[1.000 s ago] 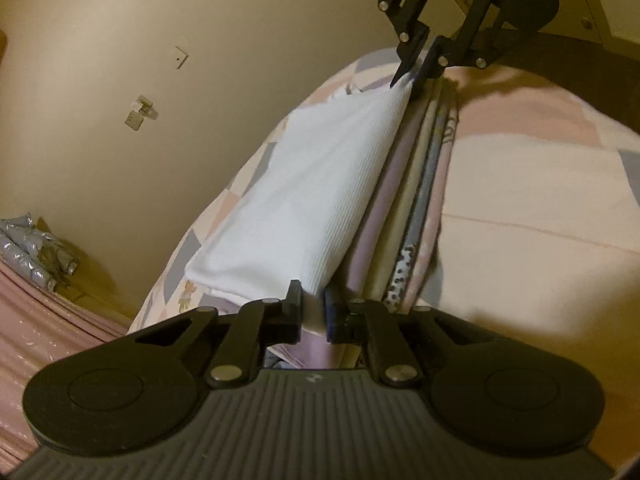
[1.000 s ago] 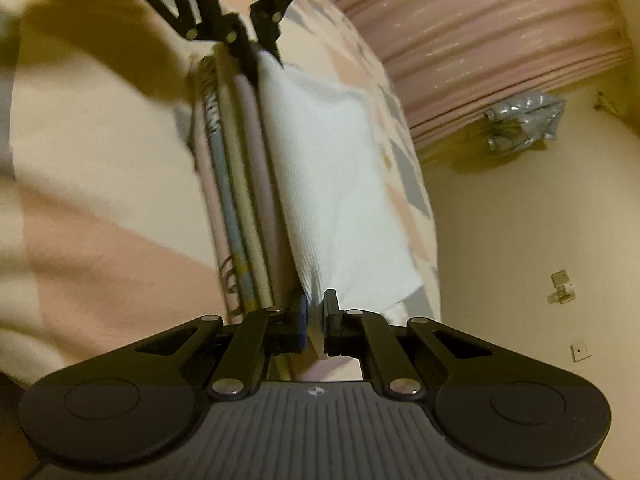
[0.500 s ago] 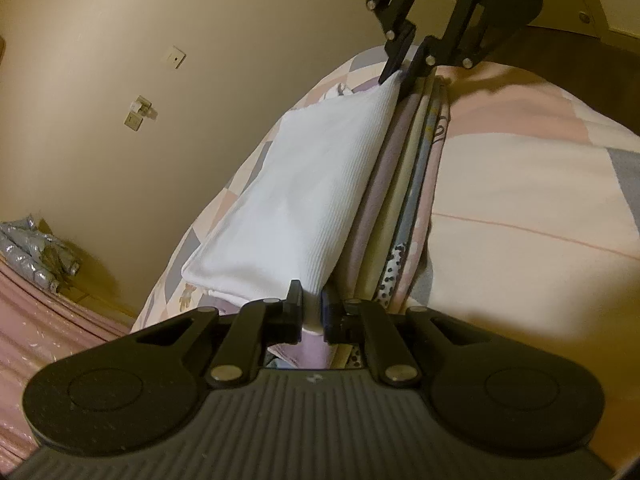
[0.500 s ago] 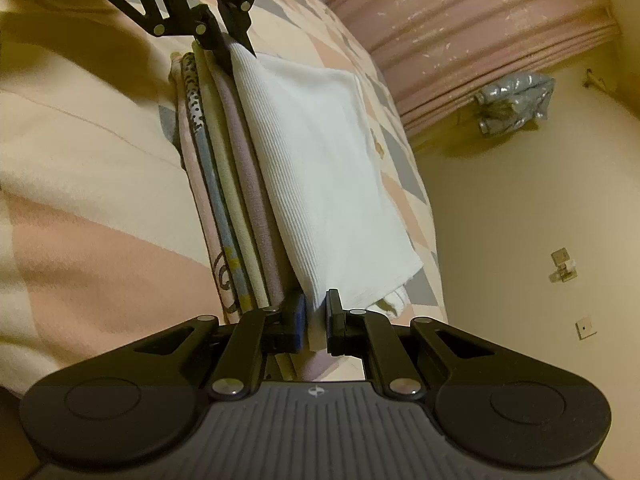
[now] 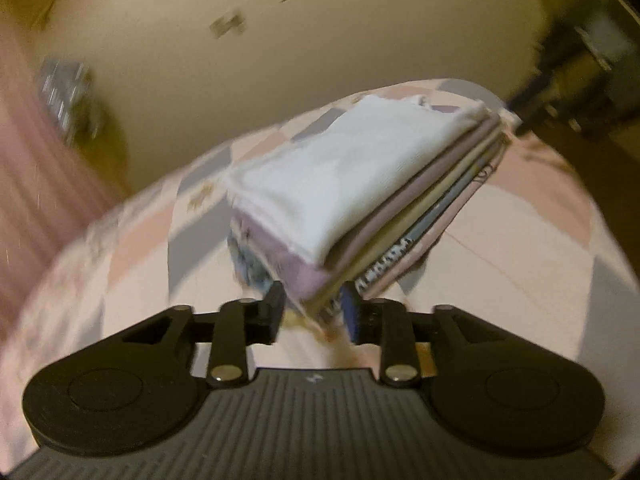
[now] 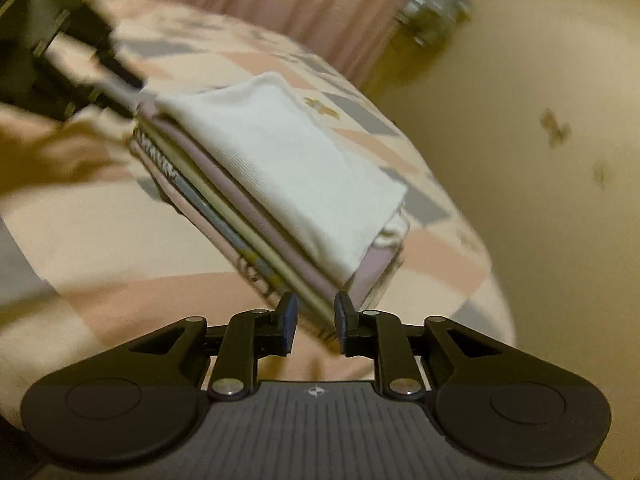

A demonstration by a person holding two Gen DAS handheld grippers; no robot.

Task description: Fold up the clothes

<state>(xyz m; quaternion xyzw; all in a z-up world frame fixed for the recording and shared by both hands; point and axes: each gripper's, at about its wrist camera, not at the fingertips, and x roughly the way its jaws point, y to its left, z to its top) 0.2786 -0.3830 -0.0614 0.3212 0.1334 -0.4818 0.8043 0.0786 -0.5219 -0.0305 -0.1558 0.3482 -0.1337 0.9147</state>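
Note:
A folded white garment lies flat on top of a stack of folded clothes in lilac, cream, blue and pink on the bed. My left gripper is open, its fingers either side of the stack's near corner without pinching it. My right gripper is open too, at the stack's opposite end. Each gripper shows as a dark blur in the other view: the right one and the left one, both just beyond the stack. Both views are smeared by motion.
The stack rests on a bedspread of pink, cream and grey patches. Behind the bed runs a beige wall with a socket. A pink curtain and a silver bundle stand nearby.
Both grippers were shut on the white garment's corners; now both are open and have drawn back a little. The garment lies released on the stack. Both cameras have swung.

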